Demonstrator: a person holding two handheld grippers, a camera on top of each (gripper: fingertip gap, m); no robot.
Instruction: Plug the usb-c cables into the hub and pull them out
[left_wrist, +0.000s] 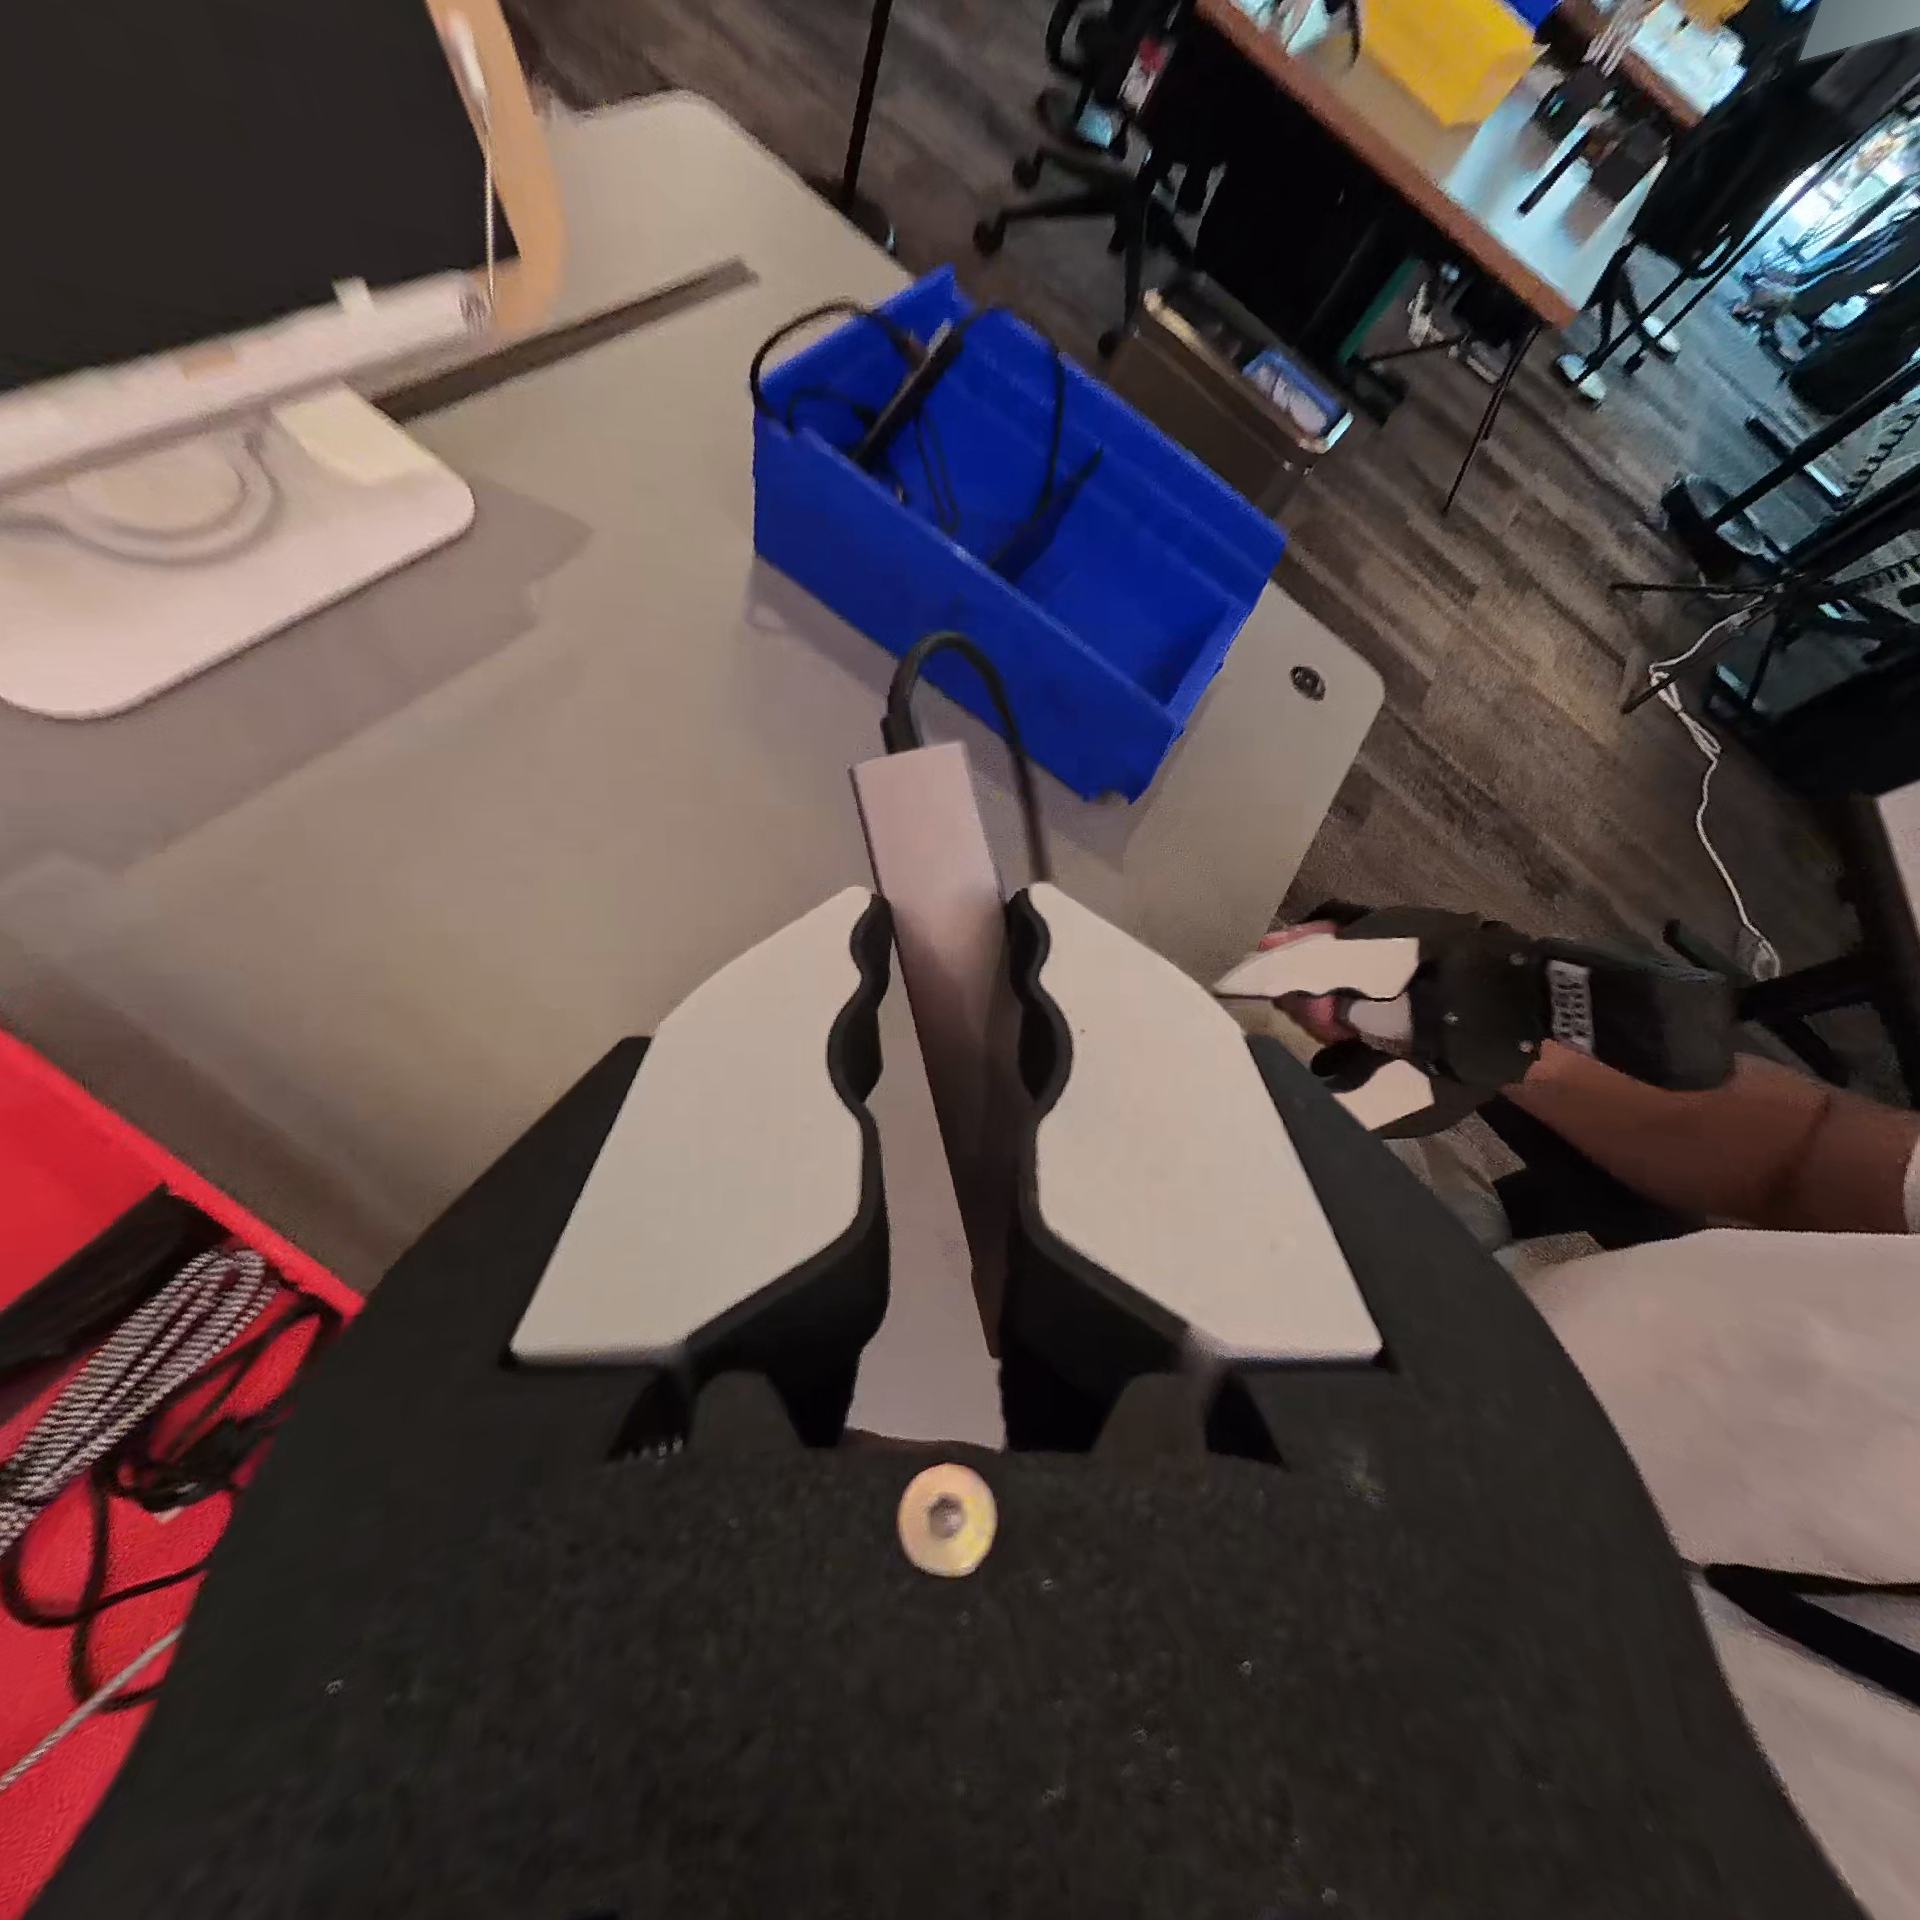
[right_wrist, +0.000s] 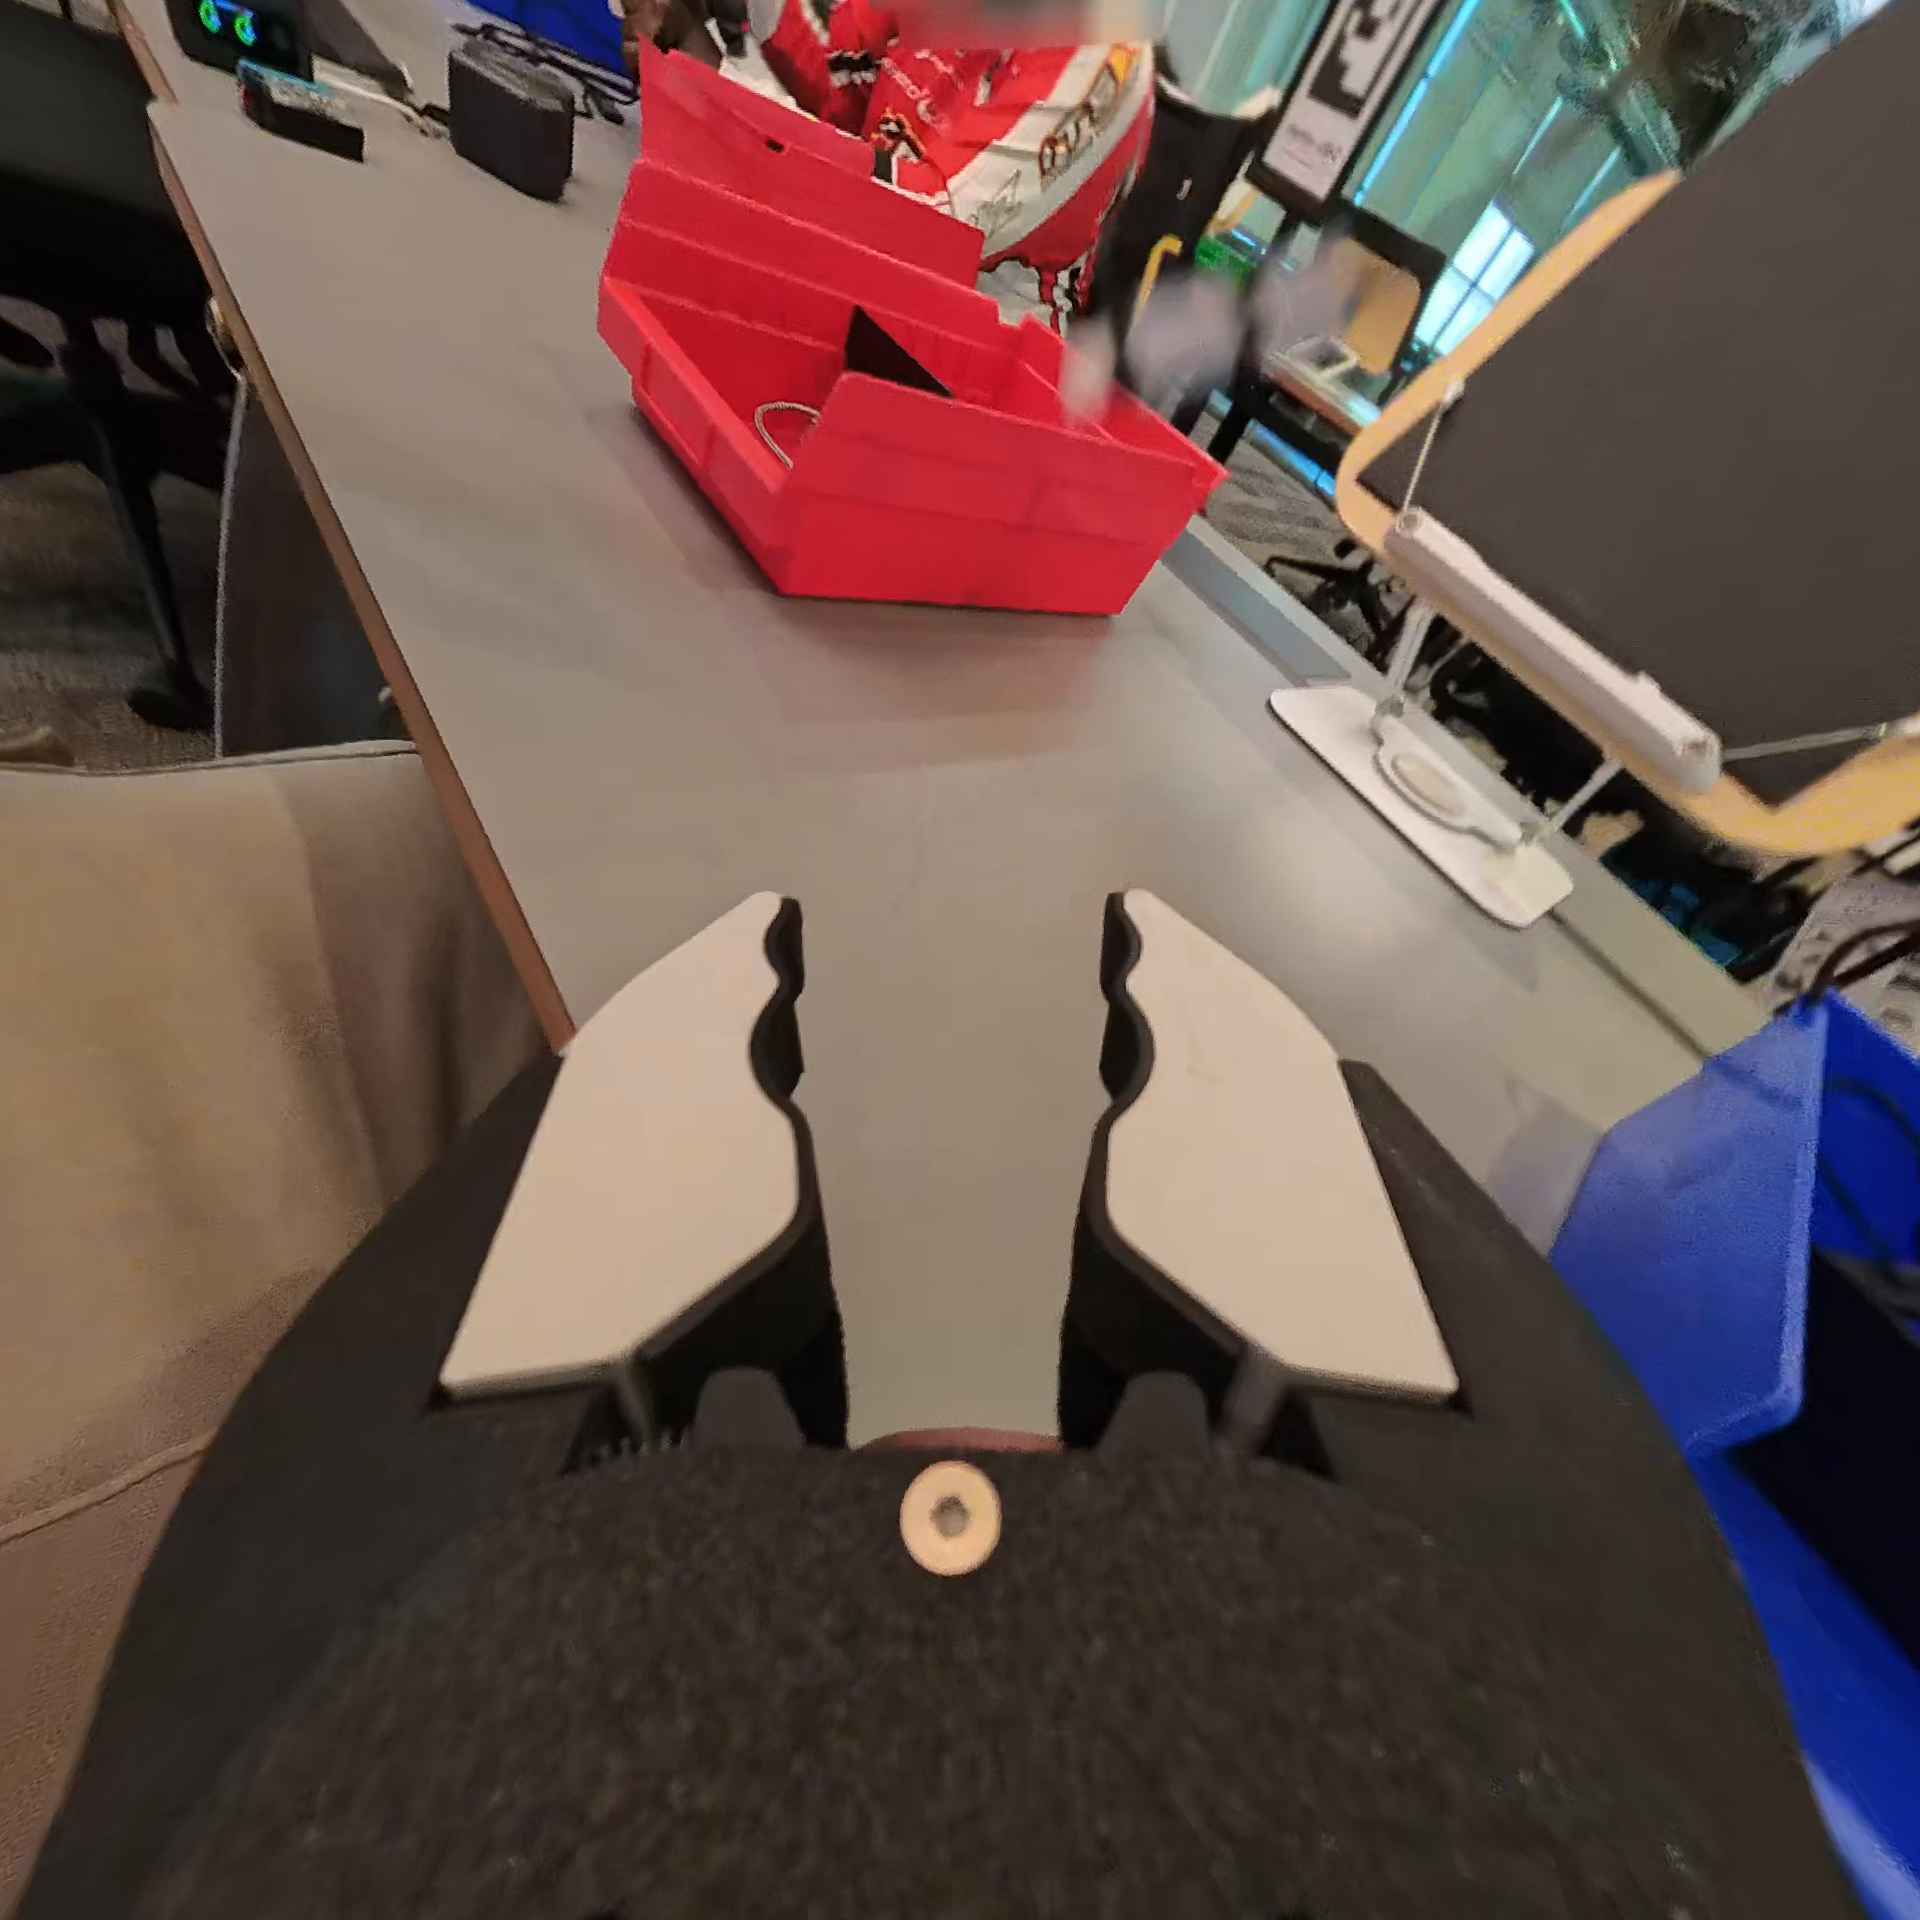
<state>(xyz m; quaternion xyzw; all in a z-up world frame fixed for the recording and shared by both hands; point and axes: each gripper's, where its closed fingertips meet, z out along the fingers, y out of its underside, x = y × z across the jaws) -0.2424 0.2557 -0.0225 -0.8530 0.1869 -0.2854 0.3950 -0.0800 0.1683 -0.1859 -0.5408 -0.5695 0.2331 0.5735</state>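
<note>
My left gripper (left_wrist: 948, 914) is shut on a slim grey hub (left_wrist: 930, 862), held on edge above the grey table (left_wrist: 520, 831). The hub's own black cable (left_wrist: 966, 675) loops from its far end. My right gripper (right_wrist: 951, 935) is open and empty, low over the table (right_wrist: 727, 675) near its front edge. It also shows in the left wrist view (left_wrist: 1320, 966) at the right, off the table's corner, held by a gloved hand. Black cables (left_wrist: 935, 416) lie in a blue bin (left_wrist: 1018, 540) beyond the hub.
A red bin (right_wrist: 894, 436) holding a cable stands ahead of the right gripper; its corner with a braided cable shows in the left wrist view (left_wrist: 94, 1195). A monitor on a white stand (left_wrist: 208, 540) stands at the back. The blue bin (right_wrist: 1714, 1195) is right of the right gripper. Tip to tip, the grippers are about 25 centimetres apart.
</note>
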